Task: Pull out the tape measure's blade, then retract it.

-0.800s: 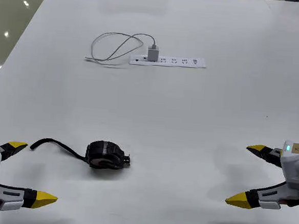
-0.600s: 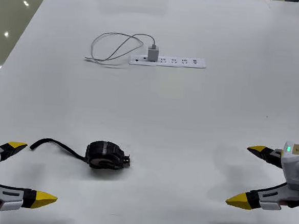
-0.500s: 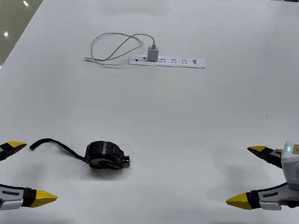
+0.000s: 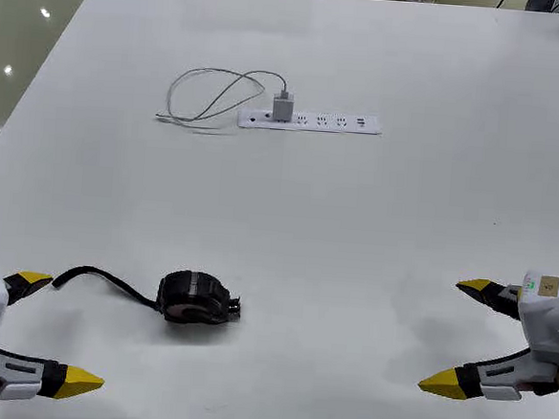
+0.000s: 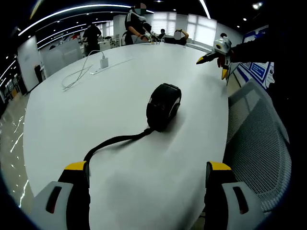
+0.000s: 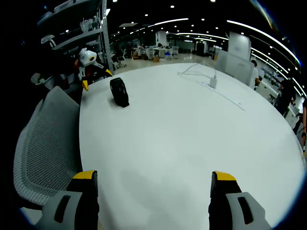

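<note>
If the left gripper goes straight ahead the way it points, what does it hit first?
Probably the black strap lying just ahead of its open jaws, then the tape measure it leads to; depth is hard to judge.

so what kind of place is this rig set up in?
Probably an open-plan office or lab: a large white table with a power strip on it, a mesh office chair at its edge, and people at the far end under rows of ceiling lights.

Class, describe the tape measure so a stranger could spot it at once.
On the big white table, look near the left front edge. The tape measure is the round black case trailing a strap, unlike the flat white power strip farther back.
</note>
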Demonstrator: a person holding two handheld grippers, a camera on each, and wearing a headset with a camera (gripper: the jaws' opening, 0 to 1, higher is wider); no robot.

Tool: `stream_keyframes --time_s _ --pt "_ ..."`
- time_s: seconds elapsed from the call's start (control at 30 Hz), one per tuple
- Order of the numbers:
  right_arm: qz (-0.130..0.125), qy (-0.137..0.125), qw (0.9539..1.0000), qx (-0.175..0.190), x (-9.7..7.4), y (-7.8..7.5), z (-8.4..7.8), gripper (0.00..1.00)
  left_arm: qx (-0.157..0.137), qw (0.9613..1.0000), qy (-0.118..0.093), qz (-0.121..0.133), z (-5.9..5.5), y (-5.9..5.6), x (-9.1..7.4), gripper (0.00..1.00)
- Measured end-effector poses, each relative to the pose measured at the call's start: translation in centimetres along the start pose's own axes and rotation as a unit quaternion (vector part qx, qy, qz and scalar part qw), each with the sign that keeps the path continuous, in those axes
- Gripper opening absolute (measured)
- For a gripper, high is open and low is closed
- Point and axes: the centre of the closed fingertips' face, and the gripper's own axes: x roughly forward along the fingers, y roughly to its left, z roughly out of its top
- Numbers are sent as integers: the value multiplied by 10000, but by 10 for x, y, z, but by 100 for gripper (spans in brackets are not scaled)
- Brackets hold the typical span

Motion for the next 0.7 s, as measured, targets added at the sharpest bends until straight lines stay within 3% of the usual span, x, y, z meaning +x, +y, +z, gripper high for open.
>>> stream_keyframes --time_s 0.4,0.7 --pt "223 -170 9996 -65 19 -2 28 98 331 9990 92 -278 26 2 18 99" --pt "409 -259 9985 -236 36 4 51 98 691 9958 183 -568 42 -2 31 99"
